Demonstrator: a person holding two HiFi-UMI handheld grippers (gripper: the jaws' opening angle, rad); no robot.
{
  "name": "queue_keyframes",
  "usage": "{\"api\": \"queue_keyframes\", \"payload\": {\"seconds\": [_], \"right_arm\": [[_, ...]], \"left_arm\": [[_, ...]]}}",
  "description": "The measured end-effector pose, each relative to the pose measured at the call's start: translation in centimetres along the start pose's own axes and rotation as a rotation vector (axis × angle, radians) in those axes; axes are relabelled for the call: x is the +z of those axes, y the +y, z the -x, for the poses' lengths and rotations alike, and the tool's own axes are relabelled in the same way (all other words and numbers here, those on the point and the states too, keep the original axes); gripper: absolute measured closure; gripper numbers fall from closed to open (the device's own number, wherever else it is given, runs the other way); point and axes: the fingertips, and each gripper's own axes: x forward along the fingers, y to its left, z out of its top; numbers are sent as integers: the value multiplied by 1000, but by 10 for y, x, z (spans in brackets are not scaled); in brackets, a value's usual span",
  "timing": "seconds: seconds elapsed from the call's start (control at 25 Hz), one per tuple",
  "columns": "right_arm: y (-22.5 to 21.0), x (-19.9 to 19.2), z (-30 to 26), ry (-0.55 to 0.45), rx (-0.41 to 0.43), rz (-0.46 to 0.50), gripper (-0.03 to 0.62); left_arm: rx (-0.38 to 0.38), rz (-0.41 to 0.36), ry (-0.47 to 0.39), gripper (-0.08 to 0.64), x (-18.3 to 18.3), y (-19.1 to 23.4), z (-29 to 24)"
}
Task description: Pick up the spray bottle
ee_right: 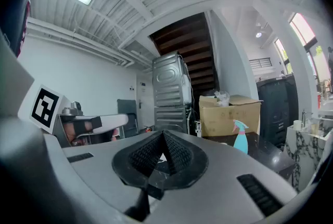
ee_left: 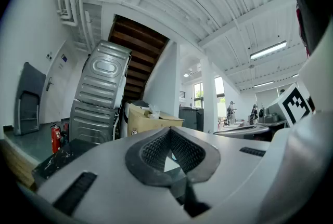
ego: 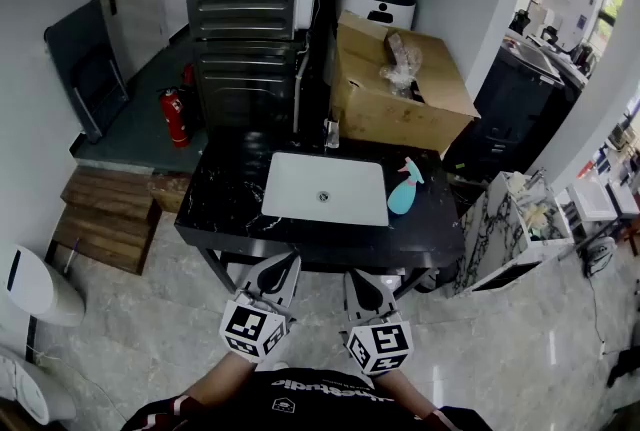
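The spray bottle is teal with a pink band and a teal trigger head. It rests on the black marble counter, just right of the white sink. In the right gripper view the spray bottle stands ahead and to the right, far beyond the jaws. My left gripper and right gripper hover side by side in front of the counter's near edge, well short of the bottle. In their own views the left gripper and right gripper are both shut, with nothing between the pads.
A cardboard box with a plastic bag on it sits behind the sink. A tall metal appliance stands at the back left, with a red fire extinguisher beside it. Wooden steps lie left of the counter, a marble-patterned cabinet to its right.
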Motion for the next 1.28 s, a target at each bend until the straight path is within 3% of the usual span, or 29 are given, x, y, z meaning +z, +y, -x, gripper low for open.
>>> {"api": "queue_keyframes", "payload": {"seconds": [0.64, 1.28], "right_arm": [[2, 2, 7, -31, 23, -5, 555], [24, -2, 2, -10, 4, -5, 555]], "left_arm": [[-8, 4, 0, 545, -1, -8, 0], [-23, 38, -9, 545, -5, 11, 14]]}}
